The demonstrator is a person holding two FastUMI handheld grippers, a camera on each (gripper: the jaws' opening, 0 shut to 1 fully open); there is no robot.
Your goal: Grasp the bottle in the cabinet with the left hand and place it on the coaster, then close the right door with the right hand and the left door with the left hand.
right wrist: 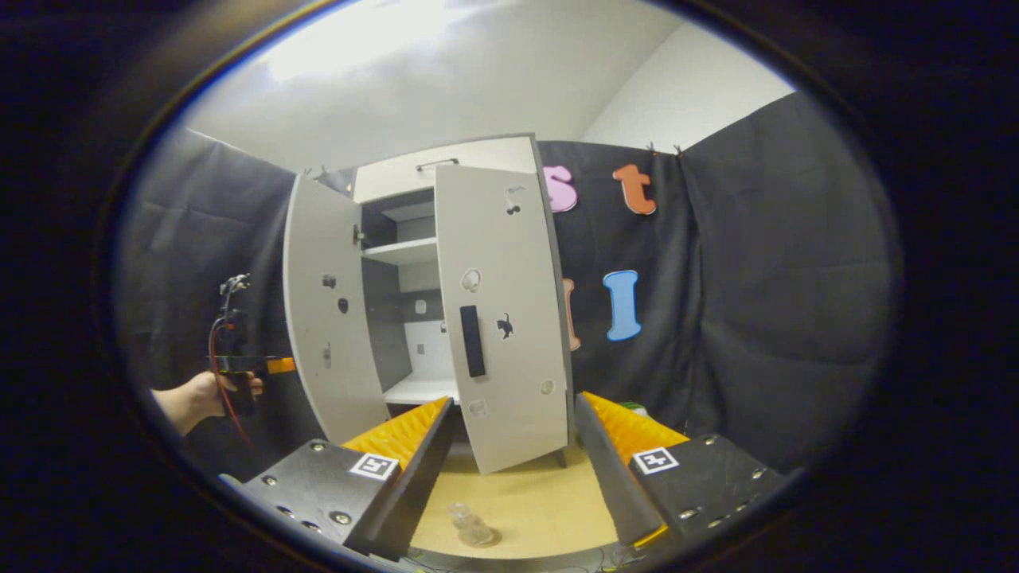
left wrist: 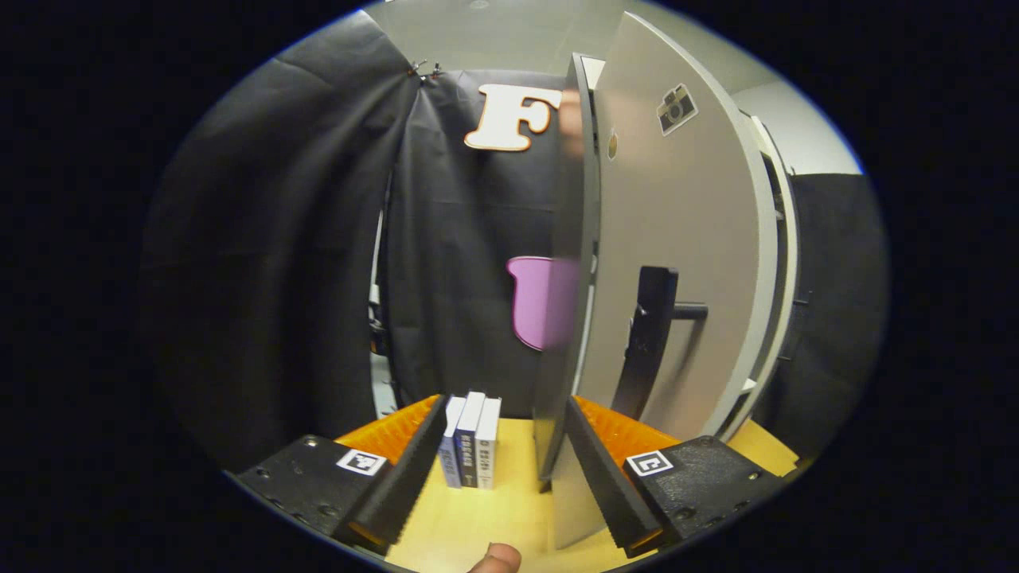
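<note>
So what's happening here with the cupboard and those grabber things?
A person holds tongs in each hand at a white cabinet on a wooden table. A clear bottle already stands on the table in front of it. Both doors are ajar. The left tongs are open, straddling the edge of the left door by its black handle. The right tongs are open, facing the right door. Neither door is shut yet.

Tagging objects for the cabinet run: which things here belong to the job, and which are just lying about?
Job:
- bottle, on the table in front of the cabinet
- right door, partly open
- left door, open
- left gripper, held by a hand beside the left door
- right gripper, open

Lying about:
- books, upright on the table
</note>
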